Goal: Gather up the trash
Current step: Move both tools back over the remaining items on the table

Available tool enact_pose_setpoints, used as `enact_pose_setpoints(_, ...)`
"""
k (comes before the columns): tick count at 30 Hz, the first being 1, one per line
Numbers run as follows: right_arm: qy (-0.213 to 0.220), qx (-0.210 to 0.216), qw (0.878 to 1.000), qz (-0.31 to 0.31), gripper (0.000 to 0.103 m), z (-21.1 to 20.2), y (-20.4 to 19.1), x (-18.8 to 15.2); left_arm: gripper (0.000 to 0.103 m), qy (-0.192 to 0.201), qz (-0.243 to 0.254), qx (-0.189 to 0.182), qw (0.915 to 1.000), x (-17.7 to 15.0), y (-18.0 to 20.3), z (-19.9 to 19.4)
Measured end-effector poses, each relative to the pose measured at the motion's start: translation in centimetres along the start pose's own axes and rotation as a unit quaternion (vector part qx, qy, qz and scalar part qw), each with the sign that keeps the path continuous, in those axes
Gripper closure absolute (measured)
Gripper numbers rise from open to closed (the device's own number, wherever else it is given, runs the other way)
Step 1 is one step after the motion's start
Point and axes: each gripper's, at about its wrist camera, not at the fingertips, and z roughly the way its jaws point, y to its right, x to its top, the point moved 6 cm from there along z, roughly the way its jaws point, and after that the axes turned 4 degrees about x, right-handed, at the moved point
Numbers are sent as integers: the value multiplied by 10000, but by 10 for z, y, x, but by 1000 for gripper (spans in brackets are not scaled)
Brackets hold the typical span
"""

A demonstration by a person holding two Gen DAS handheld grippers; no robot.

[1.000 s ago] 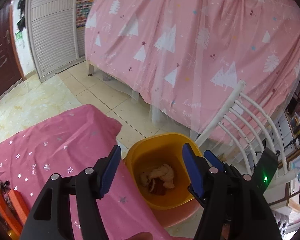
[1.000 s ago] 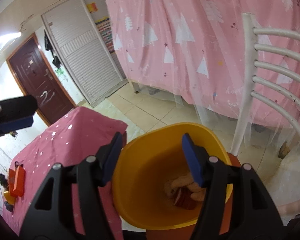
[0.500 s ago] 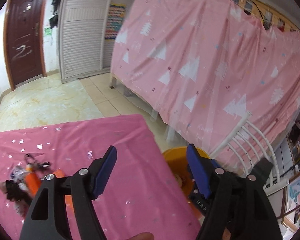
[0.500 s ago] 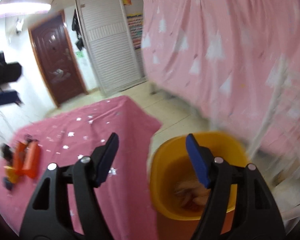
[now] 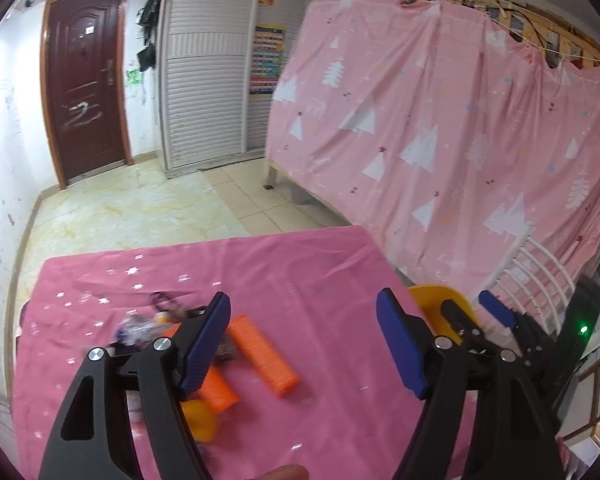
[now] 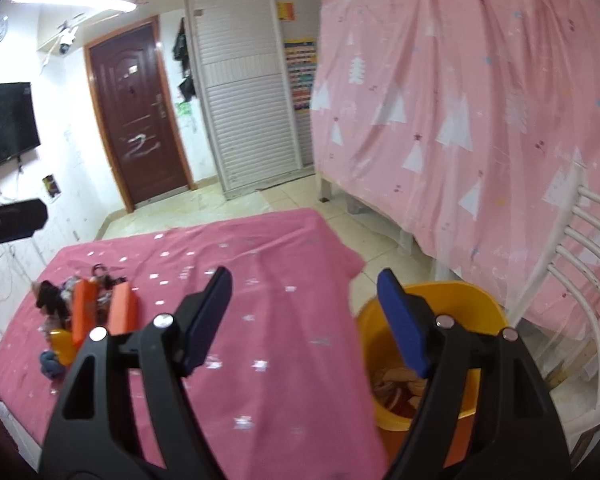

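Two empty grippers, left and right, jaws spreading wider, hover over a pink table bearing two orange rollers amid clutter, one yellow bin of trash at its right edge.

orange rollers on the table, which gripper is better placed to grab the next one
Left, probably. The left gripper looks down on the orange rollers, its opening jaws empty. The right gripper is by the yellow bin, empty and opening too, with the rollers far off to its left.
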Motion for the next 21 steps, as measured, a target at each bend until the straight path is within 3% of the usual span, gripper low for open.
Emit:
enact_pose_setpoints(10, -391, 507, 9968, -473, 31, 25, -74, -9, 25, -70, -398, 426, 9983, -2, -98, -3)
enact_pose_setpoints(14, -602, 680, 9940, -603, 23, 34, -97, -16, 23, -150, -543, 475, 9973, -4, -126, 1)
enact_pose_setpoints(21, -854, 834, 9894, -831, 23, 50, -127, -27, 23, -406, -806, 585, 9942, -18, -171, 25)
